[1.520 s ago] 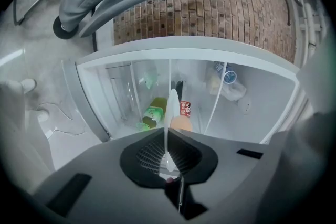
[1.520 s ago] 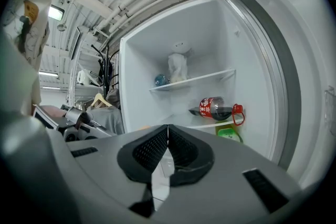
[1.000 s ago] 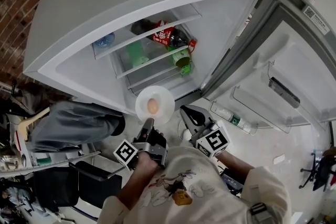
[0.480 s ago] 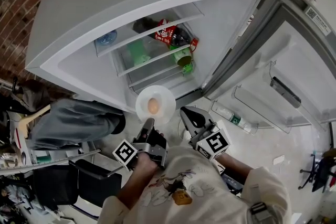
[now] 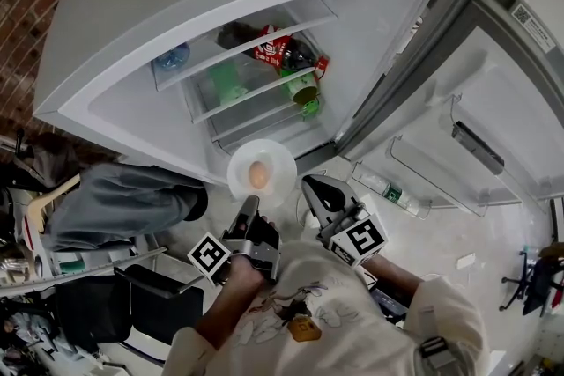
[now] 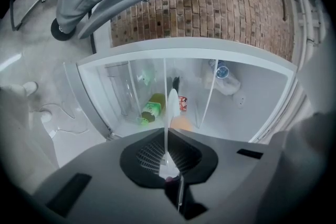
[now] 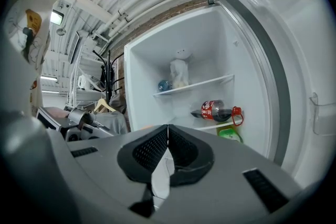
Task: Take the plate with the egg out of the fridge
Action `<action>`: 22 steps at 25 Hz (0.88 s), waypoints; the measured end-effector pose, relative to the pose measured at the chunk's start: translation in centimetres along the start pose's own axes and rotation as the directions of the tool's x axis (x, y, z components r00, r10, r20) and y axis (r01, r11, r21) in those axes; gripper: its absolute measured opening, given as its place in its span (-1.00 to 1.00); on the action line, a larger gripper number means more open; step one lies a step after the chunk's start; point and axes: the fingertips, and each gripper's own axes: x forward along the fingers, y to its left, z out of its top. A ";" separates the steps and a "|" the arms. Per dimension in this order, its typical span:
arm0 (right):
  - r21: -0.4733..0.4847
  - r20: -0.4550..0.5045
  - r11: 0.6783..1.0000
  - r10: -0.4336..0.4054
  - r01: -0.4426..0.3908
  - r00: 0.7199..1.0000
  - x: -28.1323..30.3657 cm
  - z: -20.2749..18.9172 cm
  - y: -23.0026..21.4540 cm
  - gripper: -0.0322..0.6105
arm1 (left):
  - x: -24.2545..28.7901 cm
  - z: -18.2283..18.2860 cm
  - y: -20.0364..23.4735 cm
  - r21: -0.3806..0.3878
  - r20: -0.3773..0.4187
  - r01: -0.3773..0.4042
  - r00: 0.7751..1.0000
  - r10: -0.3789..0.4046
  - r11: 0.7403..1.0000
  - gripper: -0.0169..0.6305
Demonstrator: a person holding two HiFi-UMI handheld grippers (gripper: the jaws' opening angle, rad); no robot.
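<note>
A white plate (image 5: 275, 163) with a brown egg (image 5: 258, 174) on it hangs level just in front of the open fridge (image 5: 176, 4), outside its lower edge. My left gripper (image 5: 248, 207) is shut on the plate's near rim. In the left gripper view the plate (image 6: 170, 107) shows edge-on between the jaws of the left gripper (image 6: 167, 134), with the egg (image 6: 181, 123) an orange blur beside it. My right gripper (image 5: 310, 185) hovers just right of the plate, shut on nothing. In its own view the right gripper (image 7: 167, 127) has its jaws pressed together.
The fridge door (image 5: 493, 101) stands wide open on the right, a small bottle (image 5: 388, 189) in its lower rack. On the shelves lie a cola bottle (image 5: 273, 55), a green bottle (image 5: 305, 94) and a blue-capped bottle (image 5: 172, 59). A grey garment (image 5: 123, 207) hangs at the left.
Almost nothing: the plate stays in my left gripper before the fridge. The head view has shifted slightly, so the fridge sits a little higher and further left.
</note>
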 end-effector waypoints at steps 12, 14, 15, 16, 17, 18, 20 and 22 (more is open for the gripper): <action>-0.009 0.006 1.000 -0.001 0.001 1.000 -0.5 0.7 0.0 -0.88 | 0.1 -0.9 -0.6 0.012 -0.029 0.006 1.000 -0.006 1.000 -0.90; -0.020 -0.004 1.000 -0.006 0.006 1.000 -0.6 0.6 0.0 -0.88 | 0.1 -1.1 -0.5 0.012 -0.035 0.005 0.999 -0.004 1.000 -0.90; -0.023 -0.007 1.000 -0.007 0.007 1.000 -0.6 0.6 0.0 -0.88 | 0.1 -1.2 -0.5 0.013 -0.037 0.004 0.999 -0.004 1.000 -0.90; -0.023 -0.009 1.000 -0.008 0.008 1.000 -0.7 0.5 0.0 -0.88 | 0.1 -1.3 -0.5 0.013 -0.039 0.004 0.999 -0.003 1.000 -0.90; -0.022 -0.009 1.000 -0.008 0.008 1.000 -0.7 0.5 0.0 -0.88 | 0.1 -1.3 -0.5 0.013 -0.039 0.002 0.999 -0.002 1.000 -0.90; -0.021 -0.008 1.000 -0.008 0.008 1.000 -0.8 0.5 0.0 -0.88 | 0.1 -1.4 -0.4 0.013 -0.038 -0.001 0.999 0.001 1.000 -0.90; -0.020 -0.005 1.000 -0.009 0.009 1.000 -0.9 0.6 -0.1 -0.88 | 0.1 -1.4 -0.4 0.013 -0.038 -0.003 0.999 0.004 1.000 -0.90; -0.021 -0.002 1.000 -0.012 0.012 1.000 -1.0 0.7 -0.2 -0.88 | 0.1 -1.5 -0.4 0.015 -0.039 -0.001 0.999 0.002 1.000 -0.90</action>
